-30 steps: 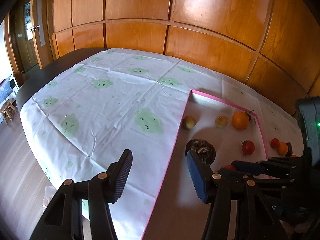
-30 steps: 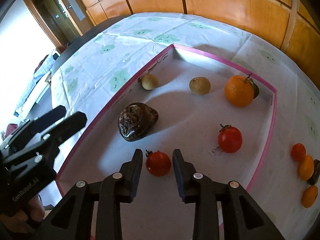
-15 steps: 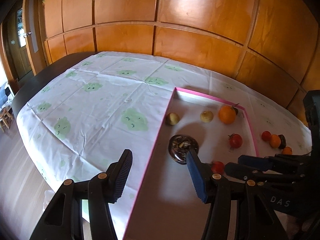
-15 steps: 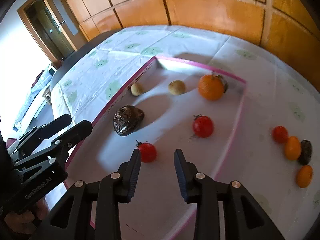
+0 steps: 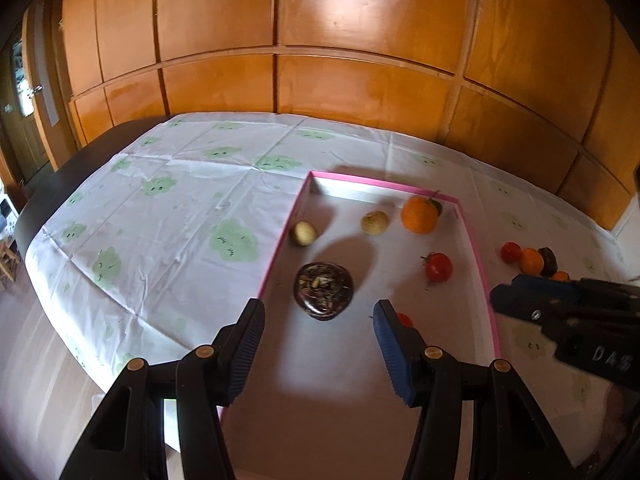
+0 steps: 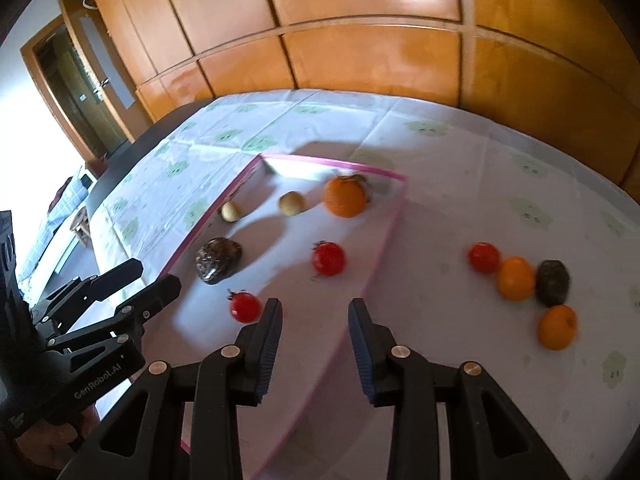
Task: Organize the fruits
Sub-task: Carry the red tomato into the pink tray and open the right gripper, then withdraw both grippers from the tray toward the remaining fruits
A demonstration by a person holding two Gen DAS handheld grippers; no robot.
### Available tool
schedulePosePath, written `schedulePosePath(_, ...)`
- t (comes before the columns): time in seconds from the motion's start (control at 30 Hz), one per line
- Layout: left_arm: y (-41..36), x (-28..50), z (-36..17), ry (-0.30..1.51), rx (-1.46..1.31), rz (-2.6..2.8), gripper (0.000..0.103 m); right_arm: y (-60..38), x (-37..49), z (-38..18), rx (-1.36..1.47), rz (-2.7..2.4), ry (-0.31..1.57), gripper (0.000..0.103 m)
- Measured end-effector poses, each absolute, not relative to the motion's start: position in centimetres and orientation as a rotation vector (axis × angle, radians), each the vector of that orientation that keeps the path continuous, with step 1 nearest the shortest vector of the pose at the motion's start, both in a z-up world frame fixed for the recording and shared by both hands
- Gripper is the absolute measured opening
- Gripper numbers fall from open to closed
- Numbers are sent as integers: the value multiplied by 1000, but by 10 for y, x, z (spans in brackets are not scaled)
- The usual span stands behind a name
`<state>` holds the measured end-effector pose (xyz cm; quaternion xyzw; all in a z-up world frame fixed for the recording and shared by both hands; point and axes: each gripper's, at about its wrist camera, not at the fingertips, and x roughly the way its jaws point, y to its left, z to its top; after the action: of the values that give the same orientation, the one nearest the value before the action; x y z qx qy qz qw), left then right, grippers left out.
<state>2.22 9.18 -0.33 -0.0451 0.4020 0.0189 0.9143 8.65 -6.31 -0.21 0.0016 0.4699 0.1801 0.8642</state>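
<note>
A pink-edged white tray holds an orange, two pale round fruits, a dark wrinkled fruit and two tomatoes. Right of the tray, on the cloth, lie a tomato, two small oranges and a dark fruit. My left gripper is open and empty above the tray's near end. My right gripper is open and empty over the tray's right edge.
The table carries a white cloth with green prints. Wooden wall panels stand behind it. A door and a floor lie to the left. The table's left edge drops off near my left gripper.
Both grippers have pulled back and up from the tray. The right gripper has swung right, leaving the near tomato on the tray to its left. Both stay open.
</note>
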Motion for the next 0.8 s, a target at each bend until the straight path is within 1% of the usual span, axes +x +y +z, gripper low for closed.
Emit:
schedulePosePath(0.53, 59, 22, 0, 837, -21, -36, 57, -142, 70, -2, -14, 200, 972, 34)
schedulePosePath(0.8, 39, 23, 2, 840, 16, -81, 57, -198, 71, 13, -30, 76, 943, 34)
